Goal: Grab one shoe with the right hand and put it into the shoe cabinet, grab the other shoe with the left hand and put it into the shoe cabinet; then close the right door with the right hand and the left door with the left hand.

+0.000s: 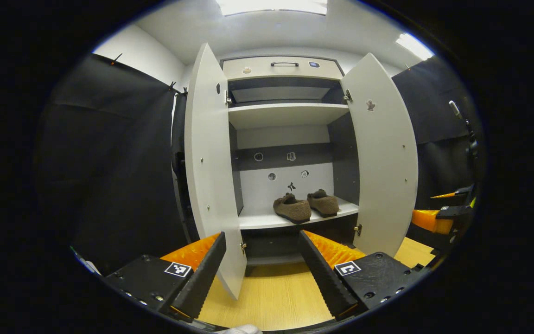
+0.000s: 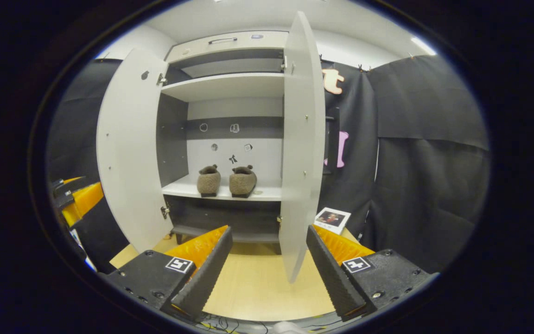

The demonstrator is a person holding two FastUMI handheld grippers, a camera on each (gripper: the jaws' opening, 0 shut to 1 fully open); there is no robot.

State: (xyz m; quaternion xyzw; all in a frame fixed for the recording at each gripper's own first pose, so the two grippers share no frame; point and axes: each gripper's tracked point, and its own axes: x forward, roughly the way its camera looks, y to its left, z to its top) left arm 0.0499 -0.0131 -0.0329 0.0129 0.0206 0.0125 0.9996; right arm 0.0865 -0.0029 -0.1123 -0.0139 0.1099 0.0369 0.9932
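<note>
1. I see one shoe cabinet at 12 o'clock, with its two doors swung wide: left door, right door.
2. Two brown shoes sit side by side on its lower shelf, long axes running front to back, heels towards me.
3. My left gripper is spread, empty.
4. My right gripper is spread too, straddling the right door's edge without touching.
</note>
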